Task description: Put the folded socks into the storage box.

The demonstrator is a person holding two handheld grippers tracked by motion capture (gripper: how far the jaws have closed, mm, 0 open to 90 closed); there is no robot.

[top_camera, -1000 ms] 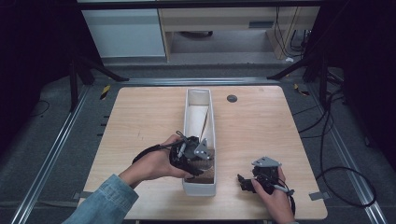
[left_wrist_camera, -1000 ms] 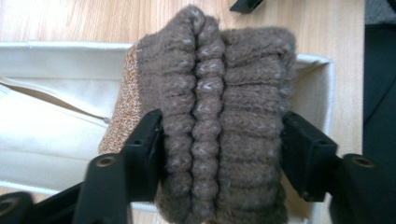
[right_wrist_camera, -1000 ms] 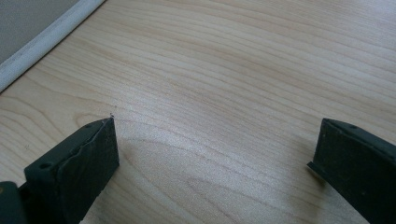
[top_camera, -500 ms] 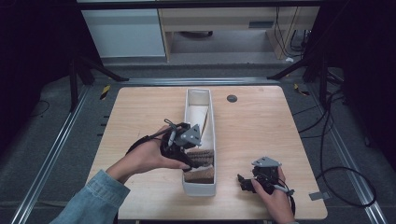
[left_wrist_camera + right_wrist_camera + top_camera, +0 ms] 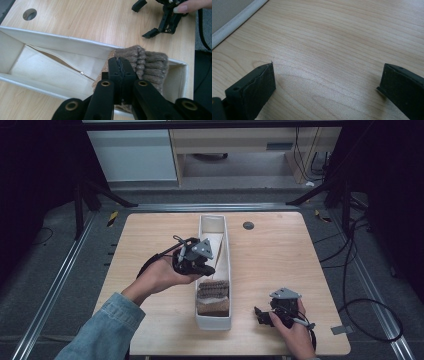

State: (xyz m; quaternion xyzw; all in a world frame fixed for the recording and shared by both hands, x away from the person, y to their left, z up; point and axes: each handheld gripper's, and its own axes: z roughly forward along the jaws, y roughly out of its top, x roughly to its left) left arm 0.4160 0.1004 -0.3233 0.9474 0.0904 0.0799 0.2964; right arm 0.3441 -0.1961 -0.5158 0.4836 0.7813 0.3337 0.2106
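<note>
I am holding the left gripper (image 5: 207, 270) above the long white fabric bin (image 5: 223, 222) in the middle of the table (image 5: 280, 250). Its jaws have just been closing and are now pressed flat together with nothing between them, as the left gripper view makes plain. The brown knitted cloth (image 5: 213, 295) is lying folded in the near end of the bin, just below and beyond those shut jaws; in the left gripper view the cloth (image 5: 147, 62) is sitting against the bin's end wall, free of any grip. I judge that the step in hand is the one after placing: the cloth is lying in the bin and the left hand is hanging clear above it.

The right gripper (image 5: 265, 316) is resting low over the bare wood near the table's front right corner, its jaws standing wide apart with only tabletop between them.

The next move, as I see it, calls for carrying the left gripper away from the bin without snagging its soft wall (image 5: 62, 42), or parting the jaws again if the cloth needs tidying.

I am finding no brand, label or readable writing anywhere on the bin, cloth or table.
</note>
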